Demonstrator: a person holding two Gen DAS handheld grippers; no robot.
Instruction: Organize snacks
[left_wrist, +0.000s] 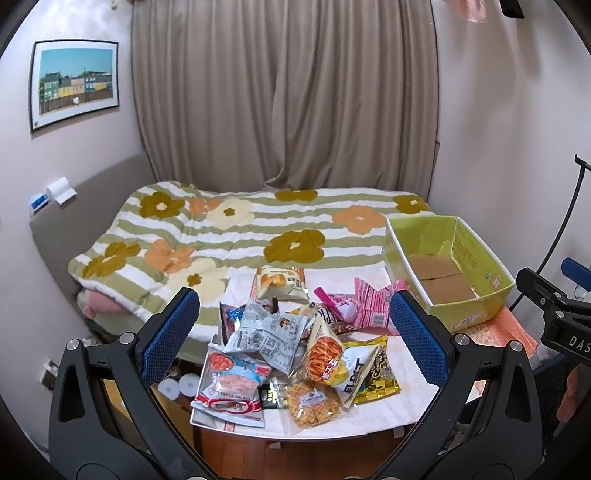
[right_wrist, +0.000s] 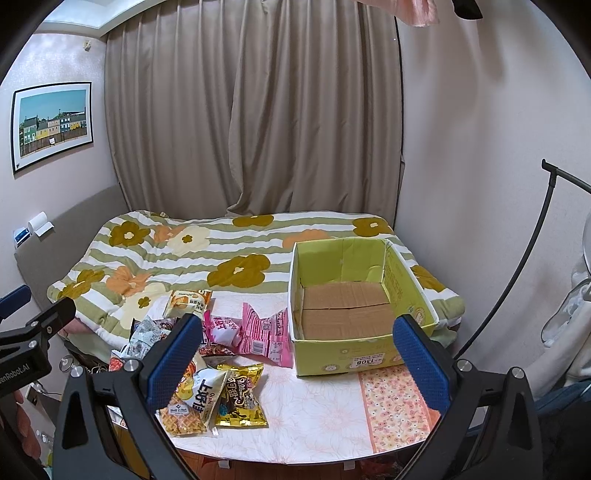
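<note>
Your left gripper hangs above the table's near edge w/ its blue pads spread wide, nothing pinched. The snack pile lies between and below those fingers, on the table's left part: red-white shrimp-chip bag nearest left, waffle pack at front, pink packets at the back right. Your right gripper is spread too, empty, over bare tablecloth. The snacks sit by its left finger; the green cardboard box, open, w/ nothing inside, sits ahead betw. the fingers, toward the right one.
</note>
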